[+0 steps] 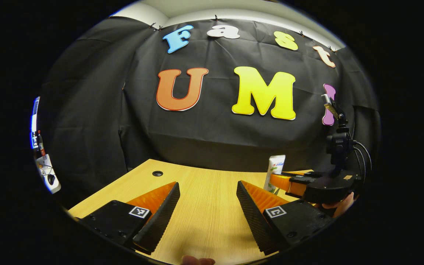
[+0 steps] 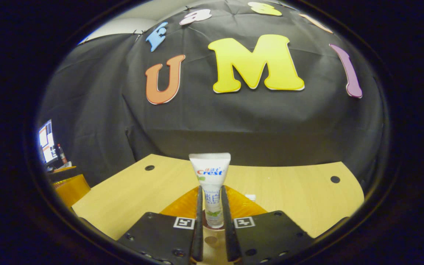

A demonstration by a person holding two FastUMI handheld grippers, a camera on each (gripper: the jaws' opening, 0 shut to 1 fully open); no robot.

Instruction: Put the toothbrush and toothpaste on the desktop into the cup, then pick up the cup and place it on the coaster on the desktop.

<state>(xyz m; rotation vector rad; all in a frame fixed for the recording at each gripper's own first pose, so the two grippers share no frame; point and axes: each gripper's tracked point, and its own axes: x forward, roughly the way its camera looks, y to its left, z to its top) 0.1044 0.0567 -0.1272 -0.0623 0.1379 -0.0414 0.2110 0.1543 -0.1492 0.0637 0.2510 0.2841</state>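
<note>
Both fingers of the right gripper (image 2: 211, 217) pinched the toothpaste tube (image 2: 211, 184) low on its body, holding it upright above the wooden bench (image 2: 300, 198), presumably ready for dropping into the cup. Its printed front faced the camera. Farther off, the left gripper (image 1: 207, 195) stood wide open, holding nothing.

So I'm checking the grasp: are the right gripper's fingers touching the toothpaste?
Touching. The right gripper view shows the right gripper with both fingers pressed against the upright toothpaste.
</note>
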